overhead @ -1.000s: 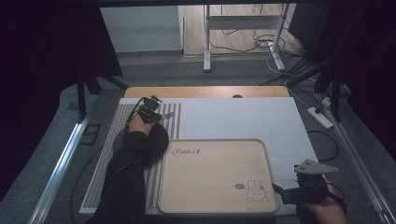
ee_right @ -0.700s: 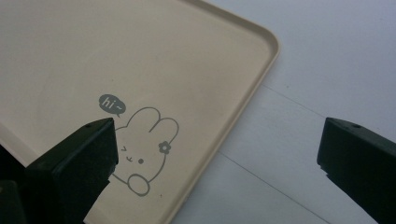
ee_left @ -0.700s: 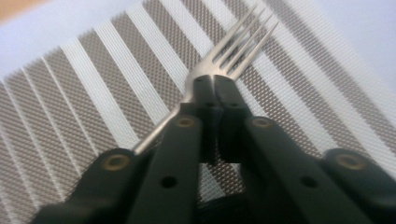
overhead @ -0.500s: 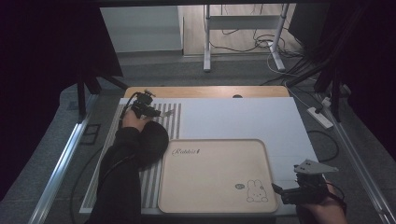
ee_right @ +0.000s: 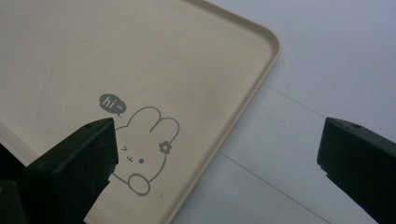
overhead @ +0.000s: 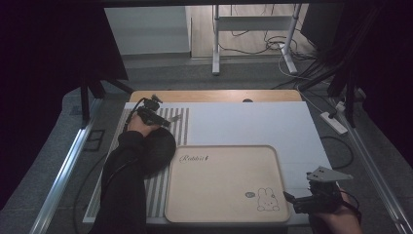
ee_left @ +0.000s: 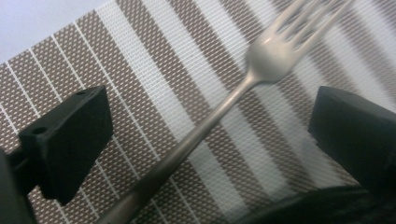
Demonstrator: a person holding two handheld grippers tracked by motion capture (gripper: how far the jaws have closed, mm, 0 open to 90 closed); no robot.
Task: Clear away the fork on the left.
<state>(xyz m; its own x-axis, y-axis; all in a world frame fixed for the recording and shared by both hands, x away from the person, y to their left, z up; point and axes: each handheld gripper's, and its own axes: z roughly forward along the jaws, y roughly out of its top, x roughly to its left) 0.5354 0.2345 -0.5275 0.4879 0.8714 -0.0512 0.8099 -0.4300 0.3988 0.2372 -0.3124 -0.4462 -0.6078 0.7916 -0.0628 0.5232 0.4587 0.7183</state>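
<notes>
A: Where is the left gripper (overhead: 165, 118)?

B: In the high view it is in the upper left of the frame, over the striped placemat (overhead: 182, 127). A dark round thing (overhead: 158, 151) lies on the same mat, just below the hand and partly under the sleeve; I cannot tell what it is.

A: And its jaws?

B: In the left gripper view they stand wide apart, released. A metal fork (ee_left: 224, 105) lies on the mat between them. Its handle runs from the bottom centre of the frame, and its tines point to the upper right. Neither jaw touches it.

A: What about the right gripper (overhead: 295, 201)?

B: It is in the lower right of the high view, just beside the right edge of the beige tray (overhead: 224, 161). The right gripper view shows its jaws also spread wide, grasping nothing. The left jaw is over the rabbit drawing (ee_right: 144, 147) in the tray corner, the right jaw over the white table cover (ee_right: 327, 60).
</notes>
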